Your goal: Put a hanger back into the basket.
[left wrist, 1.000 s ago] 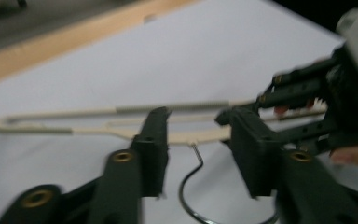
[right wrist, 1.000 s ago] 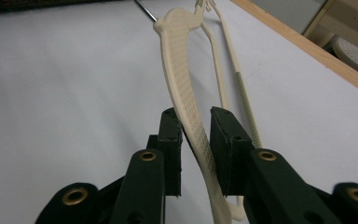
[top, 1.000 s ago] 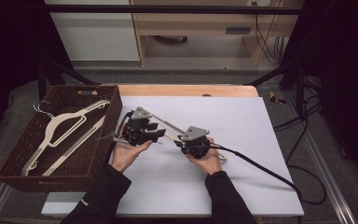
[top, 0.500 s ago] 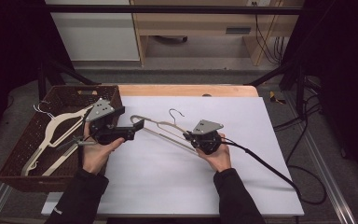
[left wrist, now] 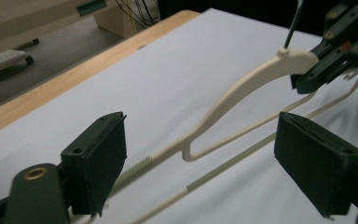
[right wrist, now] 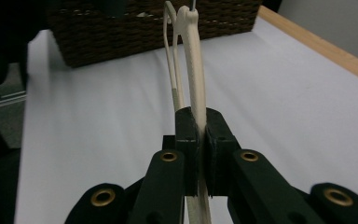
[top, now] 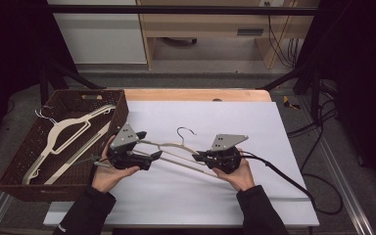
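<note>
A cream plastic hanger (top: 174, 145) with a wire hook hangs slanted over the white table sheet (top: 225, 112), between my two grippers. My right gripper (top: 199, 156) is shut on its right shoulder, and the pads pinch the cream arm (right wrist: 193, 60) in the right gripper view (right wrist: 198, 135). My left gripper (top: 157, 155) points right at the hanger's left end. Its jaws have just been closing a little but stand wide open (left wrist: 205, 163). The thin end of the hanger (left wrist: 256, 77) runs between them untouched. The right gripper (left wrist: 326, 65) appears beyond.
A dark woven basket (top: 17, 161) stands at the table's left edge, right behind my left hand, with more cream hangers (top: 63, 137) in it. The right gripper's cable (top: 284, 176) trails off to the right. A wooden strip (top: 196, 94) borders the far side.
The hands have drawn apart. My left gripper's jaws have opened wide off the hanger; it swung toward the basket and came partly back. The right gripper carried the hanger rightward.
</note>
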Demonstrator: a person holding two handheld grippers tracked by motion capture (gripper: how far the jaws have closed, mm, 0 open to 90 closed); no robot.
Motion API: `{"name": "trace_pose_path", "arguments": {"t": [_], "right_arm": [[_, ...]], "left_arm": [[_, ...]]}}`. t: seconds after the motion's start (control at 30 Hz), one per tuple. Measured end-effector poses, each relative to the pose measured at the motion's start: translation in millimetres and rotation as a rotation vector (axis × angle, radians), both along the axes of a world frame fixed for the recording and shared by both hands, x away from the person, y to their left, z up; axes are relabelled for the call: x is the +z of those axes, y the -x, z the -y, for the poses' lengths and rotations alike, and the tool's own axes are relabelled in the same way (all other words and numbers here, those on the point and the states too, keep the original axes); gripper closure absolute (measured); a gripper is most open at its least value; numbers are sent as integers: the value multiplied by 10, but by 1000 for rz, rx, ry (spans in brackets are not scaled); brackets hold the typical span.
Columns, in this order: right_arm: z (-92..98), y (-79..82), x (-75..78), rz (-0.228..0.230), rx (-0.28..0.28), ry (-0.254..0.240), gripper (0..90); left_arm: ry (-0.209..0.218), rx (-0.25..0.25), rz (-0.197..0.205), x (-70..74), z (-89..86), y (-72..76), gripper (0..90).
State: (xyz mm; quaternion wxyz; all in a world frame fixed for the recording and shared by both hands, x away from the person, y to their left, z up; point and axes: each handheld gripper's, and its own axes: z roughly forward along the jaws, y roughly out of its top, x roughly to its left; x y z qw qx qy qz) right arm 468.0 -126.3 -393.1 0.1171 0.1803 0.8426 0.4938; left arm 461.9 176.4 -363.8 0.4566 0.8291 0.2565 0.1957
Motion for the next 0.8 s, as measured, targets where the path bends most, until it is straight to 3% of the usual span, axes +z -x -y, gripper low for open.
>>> {"name": "trace_pose_path", "arguments": {"t": [0.23, 0.5, 0.6, 0.8], "right_arm": [[-7, 148, -18, -26, 66, 18, 862], [-36, 220, -61, -48, 105, 16, 861], [-43, 220, -85, -54, 103, 30, 856], [-25, 195, -95, -60, 50, 24, 809]], "left_arm": [[-38, -70, -40, -147, 197, 27, 332], [-76, -157, -103, -233, 273, 75, 608], [-115, -161, -92, -252, 290, 99, 673], [-132, -175, -128, -263, 311, 140, 759]]}}
